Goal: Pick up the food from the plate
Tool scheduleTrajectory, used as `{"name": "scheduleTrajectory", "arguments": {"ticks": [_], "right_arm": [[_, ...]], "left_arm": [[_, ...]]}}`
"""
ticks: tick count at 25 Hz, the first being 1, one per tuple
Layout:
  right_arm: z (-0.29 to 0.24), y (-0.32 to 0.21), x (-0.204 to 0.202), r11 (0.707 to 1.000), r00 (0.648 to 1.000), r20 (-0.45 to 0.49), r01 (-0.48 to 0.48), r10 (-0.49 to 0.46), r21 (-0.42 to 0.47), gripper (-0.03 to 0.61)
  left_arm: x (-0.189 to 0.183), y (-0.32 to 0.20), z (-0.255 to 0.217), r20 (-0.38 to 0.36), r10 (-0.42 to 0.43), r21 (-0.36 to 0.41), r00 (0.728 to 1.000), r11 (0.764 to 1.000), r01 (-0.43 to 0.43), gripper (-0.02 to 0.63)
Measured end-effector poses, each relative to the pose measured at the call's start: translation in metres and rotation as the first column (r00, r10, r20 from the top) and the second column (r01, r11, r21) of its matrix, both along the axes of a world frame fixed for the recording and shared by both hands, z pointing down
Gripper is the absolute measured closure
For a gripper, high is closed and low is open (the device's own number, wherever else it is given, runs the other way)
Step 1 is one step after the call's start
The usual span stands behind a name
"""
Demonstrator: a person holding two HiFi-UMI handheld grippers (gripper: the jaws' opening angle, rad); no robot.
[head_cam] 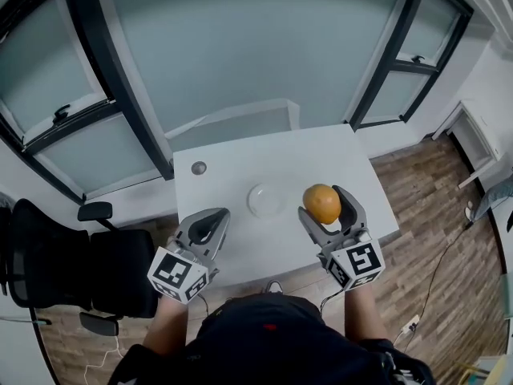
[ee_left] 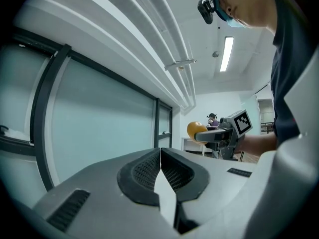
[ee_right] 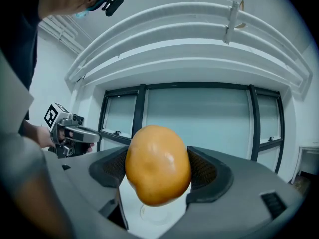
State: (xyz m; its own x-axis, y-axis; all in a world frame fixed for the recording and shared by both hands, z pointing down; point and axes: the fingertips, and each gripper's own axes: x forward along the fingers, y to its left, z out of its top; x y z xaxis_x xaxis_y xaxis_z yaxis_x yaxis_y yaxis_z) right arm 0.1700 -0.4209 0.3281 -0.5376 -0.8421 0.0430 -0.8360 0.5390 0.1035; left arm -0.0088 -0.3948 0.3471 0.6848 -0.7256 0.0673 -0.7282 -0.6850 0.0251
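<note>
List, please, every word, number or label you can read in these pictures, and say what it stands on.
No readable text anywhere.
Left cube: black-and-white square marker pattern, no letters.
Right cube: the same kind of pattern, no letters.
Orange food, plate, table: no print visible.

An office: white desk point(head_cam: 232, 175), black swivel chair point(head_cam: 56, 263), dark-framed frosted glass partitions point(head_cam: 240, 46), wood-look floor point(head_cam: 433, 191).
</note>
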Motion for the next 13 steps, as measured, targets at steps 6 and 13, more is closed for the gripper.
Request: {"name": "scheduleTrajectory", "arguments": {"ticks": [6,13], "right_arm": [[-0.003,0.001,-0.010,1.000,1.000,-0.006,-0.002,0.002,-0.006,0.207],[-0.010,0.003,-0.014,1.000,1.000,0.000,0.014,-0.014,0.006,0.207]], "left_arm": [[-0.003,0.004,-0.002,0.009,0.005,0.008,1.000,1.000,-0.005,0.591],[-0.005,0.008,-0.005,0.005,-0.003,0.004,1.000,1.000,0.003,0.591]]}}
